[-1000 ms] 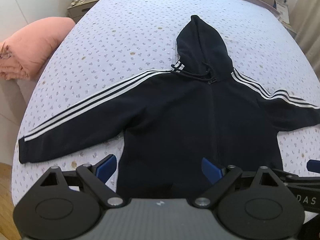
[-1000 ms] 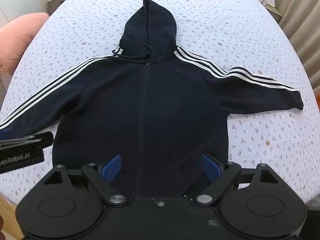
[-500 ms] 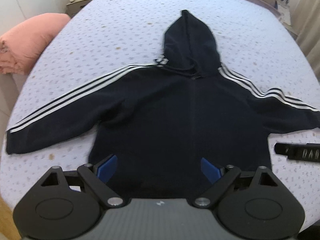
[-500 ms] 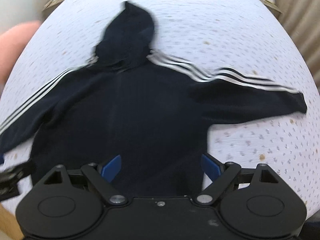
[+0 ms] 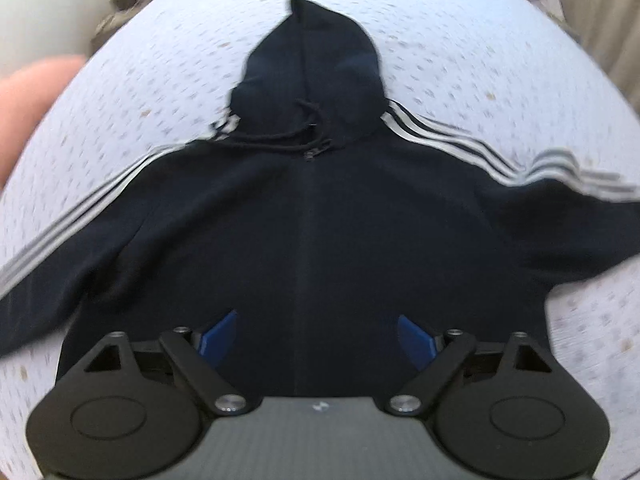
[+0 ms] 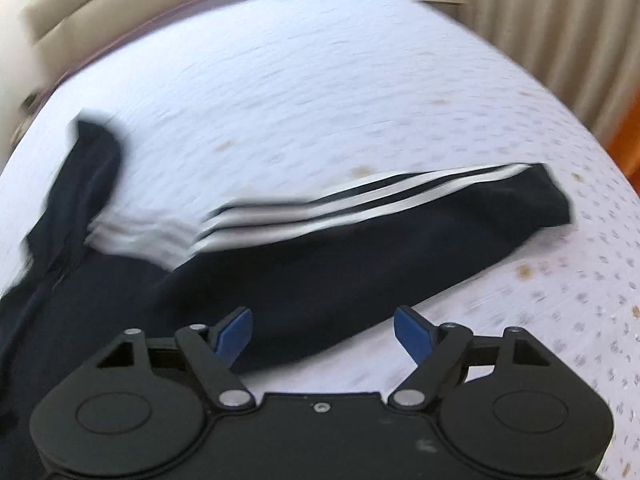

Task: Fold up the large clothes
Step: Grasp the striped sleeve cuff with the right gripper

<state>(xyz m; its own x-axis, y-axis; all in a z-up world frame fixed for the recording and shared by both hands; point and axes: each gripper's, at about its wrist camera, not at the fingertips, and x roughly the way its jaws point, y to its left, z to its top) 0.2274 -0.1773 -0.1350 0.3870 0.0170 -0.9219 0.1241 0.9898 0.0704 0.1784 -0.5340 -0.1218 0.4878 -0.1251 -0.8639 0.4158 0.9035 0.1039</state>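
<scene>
A dark navy hoodie [image 5: 320, 216] with white sleeve stripes lies flat, front up, on the bed [image 5: 460, 48], hood pointing away. My left gripper [image 5: 318, 334] is open and empty over the hoodie's lower body. In the right wrist view the hoodie's right sleeve [image 6: 360, 232] stretches toward its cuff at the right. My right gripper [image 6: 324, 332] is open and empty, above the sleeve's near edge and the sheet. Both views are motion-blurred.
The bed has a white sheet with small speckles [image 6: 320, 92]. A pink pillow [image 5: 28, 108] sits at the bed's left edge. A headboard [image 6: 120, 12] and curtains [image 6: 560, 28] stand beyond the bed.
My left gripper has moved closer over the hoodie's body. My right gripper has swung right and now faces the right sleeve instead of the whole hoodie. Both stay open.
</scene>
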